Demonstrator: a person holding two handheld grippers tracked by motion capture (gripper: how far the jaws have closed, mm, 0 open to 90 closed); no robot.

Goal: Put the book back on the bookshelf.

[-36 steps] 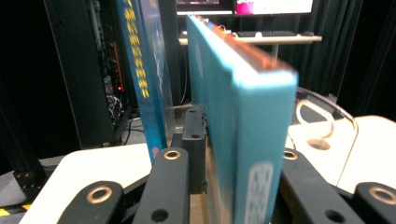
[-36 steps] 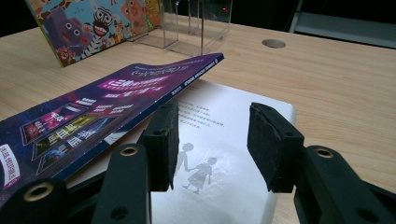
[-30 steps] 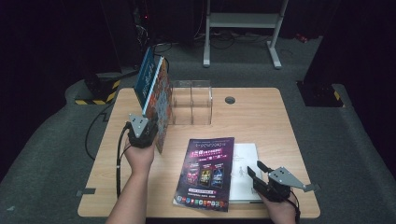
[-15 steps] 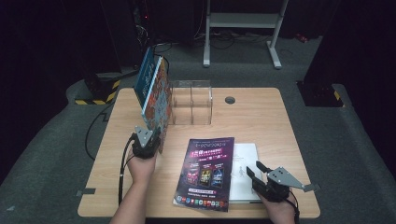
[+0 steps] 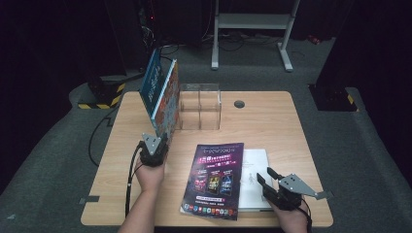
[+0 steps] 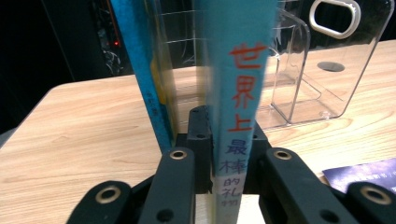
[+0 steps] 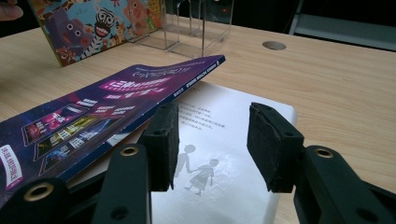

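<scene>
The tabletop (image 5: 272, 116) carries a clear acrylic rack (image 5: 200, 107) at the far centre. The picture book (image 5: 163, 99) stands tilted against the rack's left side. The left claw (image 5: 154, 145) has just been closing and now pinches the book's spine. Step in hand: gripping the book. Judged next move: lift and steer it into a rack slot. The right claw (image 5: 269, 180) rests spread over the white book (image 5: 255, 177), near right.

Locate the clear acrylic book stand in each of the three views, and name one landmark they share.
High view: the clear acrylic book stand is upper centre, at the table's far side, right of the leaning books.
Left gripper view: upper right, beyond the gripped book's spine.
Right gripper view: top centre, past the purple magazine.
Shared landmark: the round table grommet.
</scene>
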